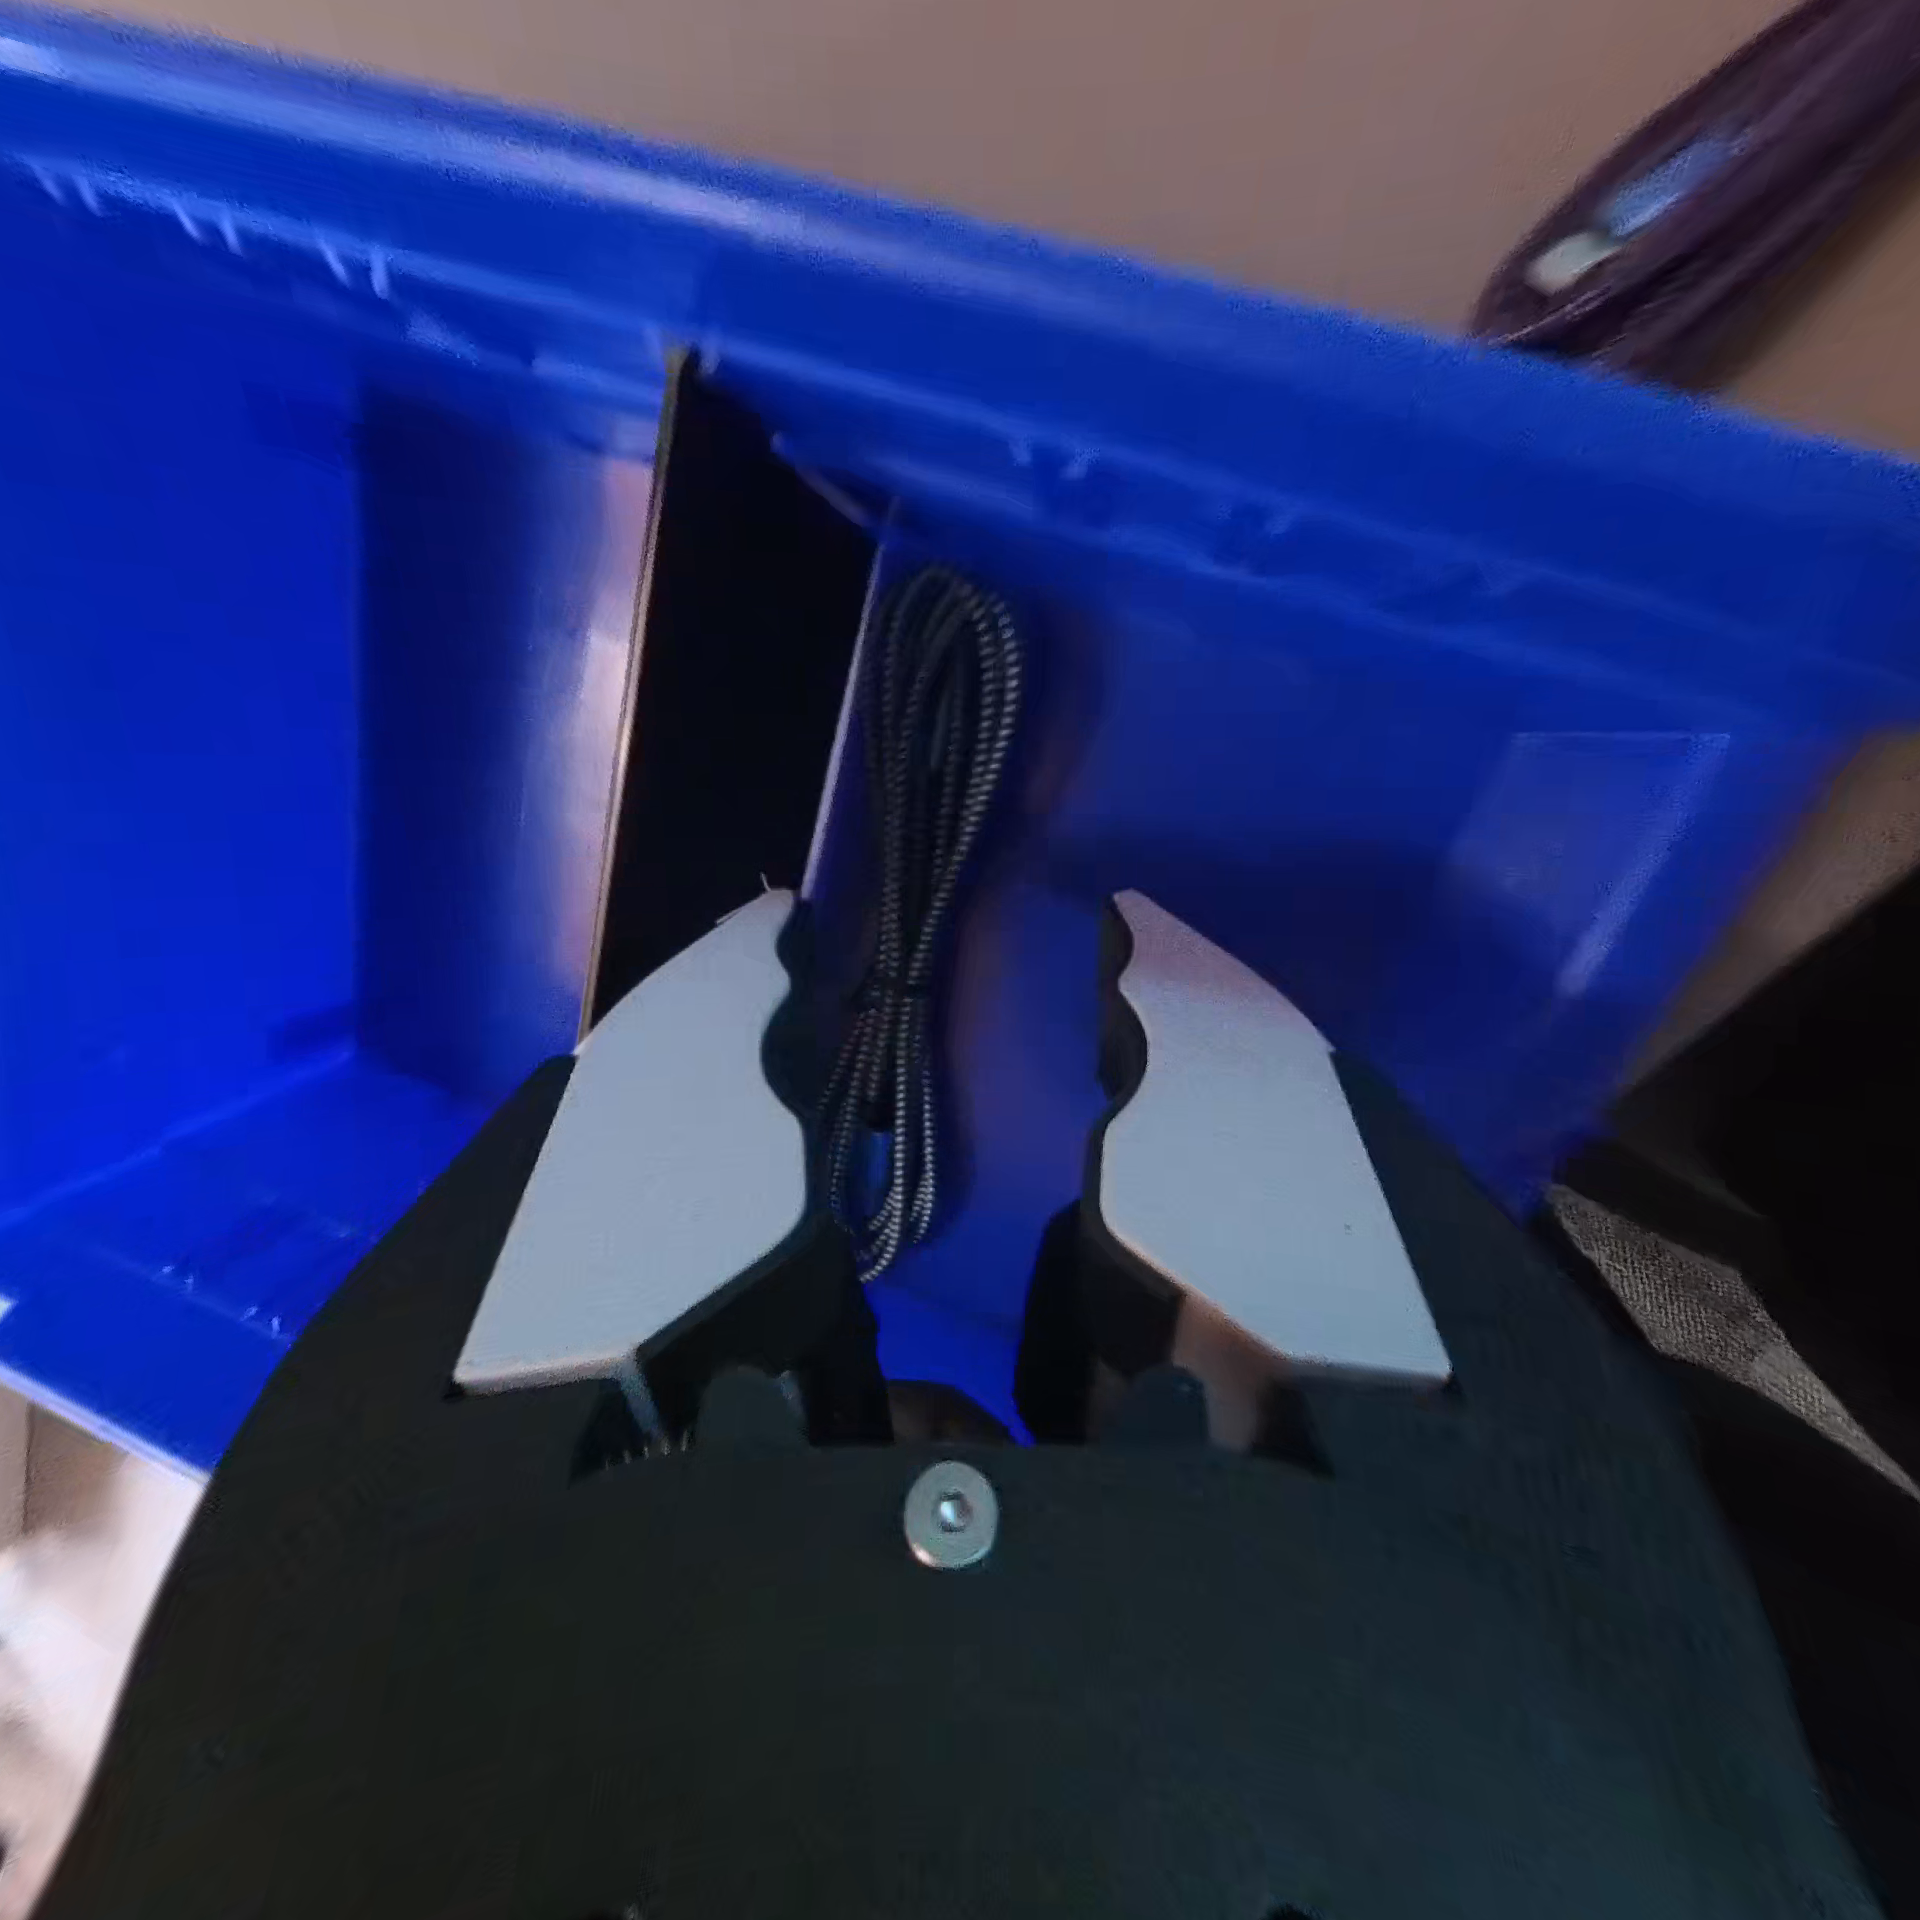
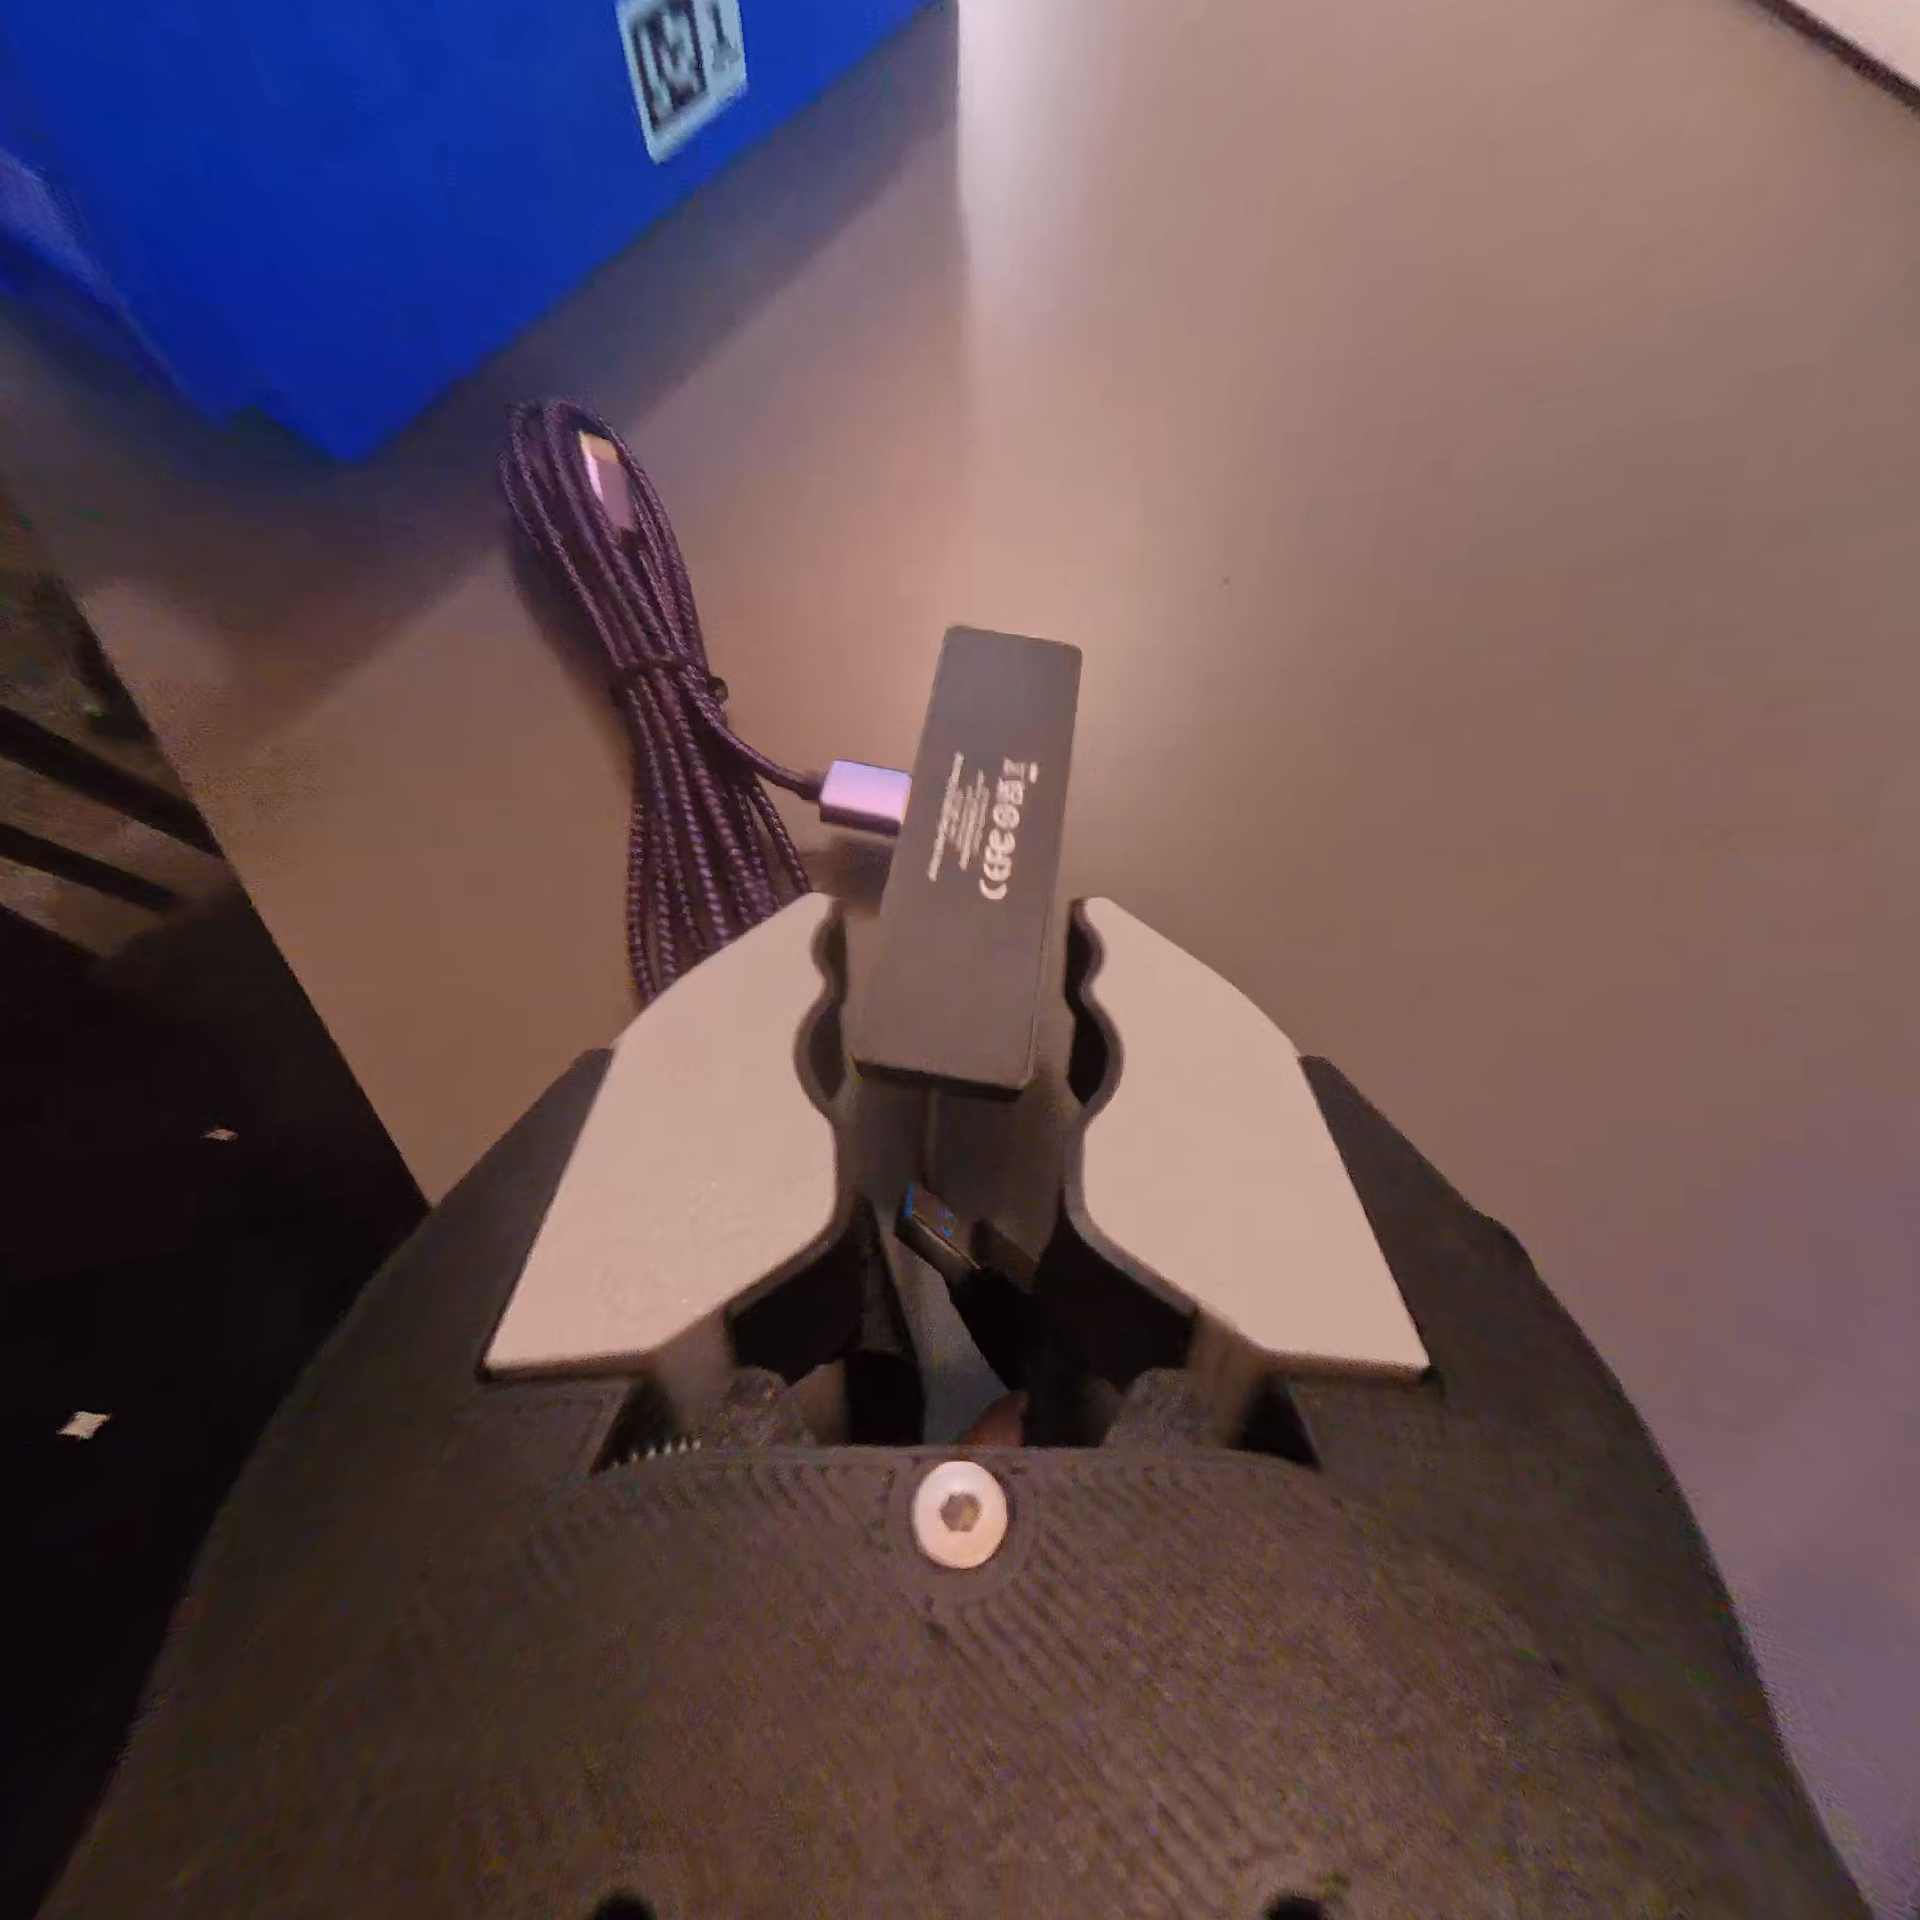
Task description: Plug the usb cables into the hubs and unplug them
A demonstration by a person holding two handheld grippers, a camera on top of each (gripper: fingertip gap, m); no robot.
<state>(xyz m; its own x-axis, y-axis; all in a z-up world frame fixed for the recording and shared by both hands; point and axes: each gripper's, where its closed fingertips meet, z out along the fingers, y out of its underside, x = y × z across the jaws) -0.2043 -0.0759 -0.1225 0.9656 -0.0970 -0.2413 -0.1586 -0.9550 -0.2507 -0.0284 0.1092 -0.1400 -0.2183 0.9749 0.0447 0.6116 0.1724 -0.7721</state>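
Cable work is split between the two grippers here. The right gripper [image 2: 956,914] clamps the black hub [image 2: 971,862] across its narrow sides, fingers closed snugly on the lower half so the body sticks out toward 12 o'clock. A purple cable [image 2: 665,686] lies bundled on the tan table [image 2: 1455,623] at about 10 o'clock from the hub, and its metallic plug [image 2: 864,798] sits against the hub's side at 9 o'clock; it looks seated in a port, though the joint itself is hard to make out. The hub's own short lead hangs down between the fingers toward 6 o'clock.

The left gripper [image 1: 951,914] hovers with its fingers moderately spread and nothing between them, looking down into a blue bin [image 1: 1247,499]. A black-and-white braided cable [image 1: 925,810] lies coiled on the bin floor, running from 12 toward 6 o'clock between the fingertips, just right of a dark divider [image 1: 727,675].

Judging from this, the step in hand is fetching that second cable. To do it well, the left fingers should drop straight over the bundle, close across all strands near its middle so loops do not spill, and stay clear of the divider at 10 o'clock. The right should keep the hub steady and level, with a free port kept reachable.
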